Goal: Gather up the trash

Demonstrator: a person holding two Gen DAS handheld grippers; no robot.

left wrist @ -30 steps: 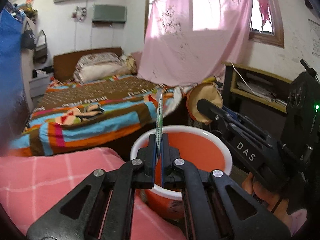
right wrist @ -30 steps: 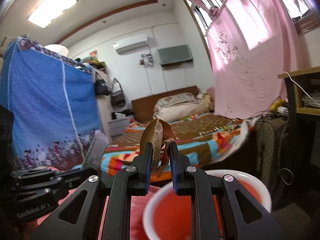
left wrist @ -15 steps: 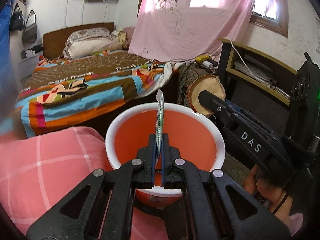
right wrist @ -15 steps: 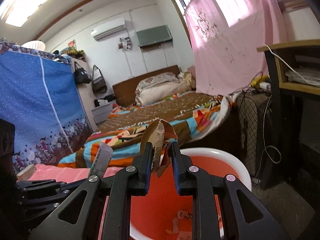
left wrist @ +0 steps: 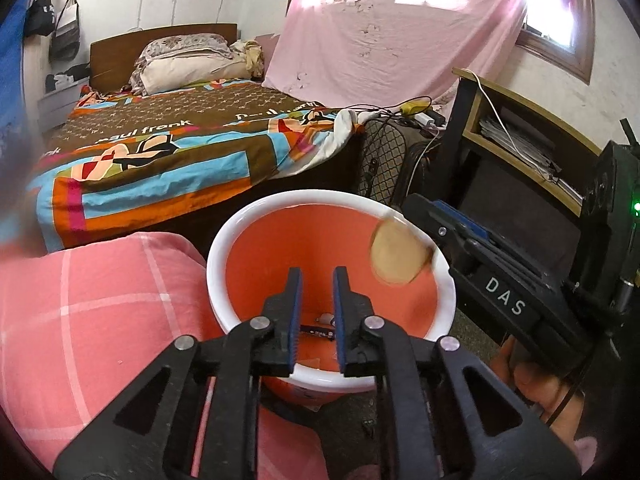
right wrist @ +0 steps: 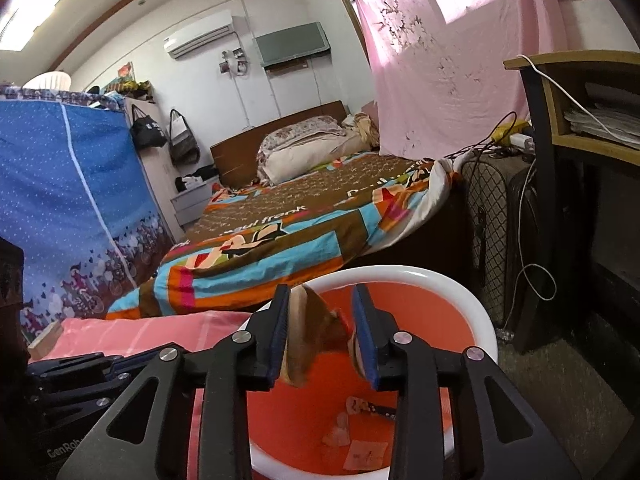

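Bedroom clutter fills the left wrist view: a patchwork bedspread (left wrist: 160, 160) lies beyond the round orange plastic bin with a white rim (left wrist: 440, 276). The left gripper (left wrist: 316, 312) hangs over the bin's near rim, its jaws opening with nothing between them; a dark wrapper (left wrist: 318, 333) lies on the bin's floor. A tan cardboard scrap (left wrist: 396, 258) shows above the bin's right rim, by the right gripper (left wrist: 424, 220).

From the right wrist view, the right gripper (right wrist: 320, 332) is above the bin (right wrist: 472, 308), jaws opening; the scrap (right wrist: 308, 336) sits between them, probably slipping loose. The drop step is in hand; next, both grippers should pull back from the bin for more trash.
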